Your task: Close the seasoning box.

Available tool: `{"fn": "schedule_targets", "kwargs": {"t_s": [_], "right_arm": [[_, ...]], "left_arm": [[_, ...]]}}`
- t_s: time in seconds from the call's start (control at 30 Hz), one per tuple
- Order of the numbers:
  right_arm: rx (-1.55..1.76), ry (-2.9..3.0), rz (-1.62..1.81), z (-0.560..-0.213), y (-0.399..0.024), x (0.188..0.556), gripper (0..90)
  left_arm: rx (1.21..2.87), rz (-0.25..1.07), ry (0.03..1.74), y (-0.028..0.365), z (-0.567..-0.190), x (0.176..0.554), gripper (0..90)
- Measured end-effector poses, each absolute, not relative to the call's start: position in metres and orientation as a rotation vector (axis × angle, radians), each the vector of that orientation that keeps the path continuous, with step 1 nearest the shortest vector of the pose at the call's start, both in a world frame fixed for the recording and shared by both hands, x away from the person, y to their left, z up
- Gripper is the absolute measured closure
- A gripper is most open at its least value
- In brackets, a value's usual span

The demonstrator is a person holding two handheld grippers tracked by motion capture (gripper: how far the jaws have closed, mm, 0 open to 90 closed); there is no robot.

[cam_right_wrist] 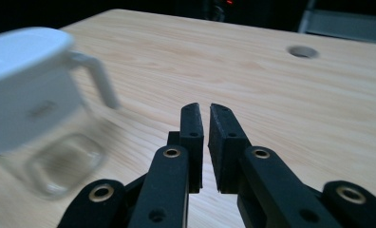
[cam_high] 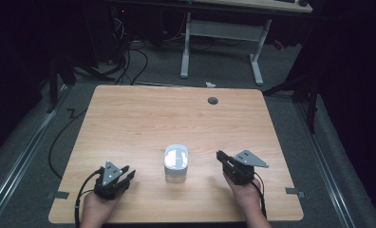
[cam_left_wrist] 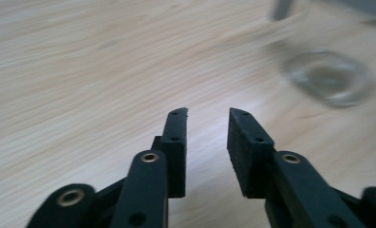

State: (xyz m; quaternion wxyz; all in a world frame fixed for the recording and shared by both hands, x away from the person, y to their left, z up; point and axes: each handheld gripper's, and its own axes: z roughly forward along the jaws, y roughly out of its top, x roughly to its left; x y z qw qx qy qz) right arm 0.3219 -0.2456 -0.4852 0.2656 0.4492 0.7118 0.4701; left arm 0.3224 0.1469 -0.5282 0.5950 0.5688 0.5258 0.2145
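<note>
A clear jar with a white lid stands between my two grippers, neither holding anything.

The jar [cam_high: 176, 164] sits low centre of the high view on the table [cam_high: 143, 118]. My left gripper [cam_left_wrist: 207, 124] is partly open; my right gripper [cam_right_wrist: 205, 119] is nearly closed, a thin gap left. I judge the jar stiff, smooth, probably slippery and breakable; I would take its straight sides below the lid, or the lid's side loop.
</note>
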Motion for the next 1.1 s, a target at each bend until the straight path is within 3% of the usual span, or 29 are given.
{"fn": "schedule_targets", "kwargs": {"t_s": [0.13,0.3,0.4,0.63,1.1], "right_arm": [[1.29,1.874,1.226,-0.493,-0.275,0.32,82.4],[1.354,1.82,1.174,-0.502,-0.307,0.311,73.3],[1.384,1.781,1.134,-0.508,-0.321,0.3,64.6],[1.445,1.727,1.089,-0.516,-0.337,0.289,55.3],[1.419,1.776,1.07,-0.52,-0.33,0.29,52.8]], "left_arm": [[1.272,0.576,1.289,0.168,-0.528,0.332,58.4],[1.239,0.632,1.328,0.182,-0.531,0.338,51.4],[1.225,0.635,1.34,0.184,-0.532,0.34,49.2],[1.275,0.637,1.303,0.173,-0.534,0.333,46.7],[1.275,0.624,1.298,0.167,-0.535,0.33,46.1]]}}
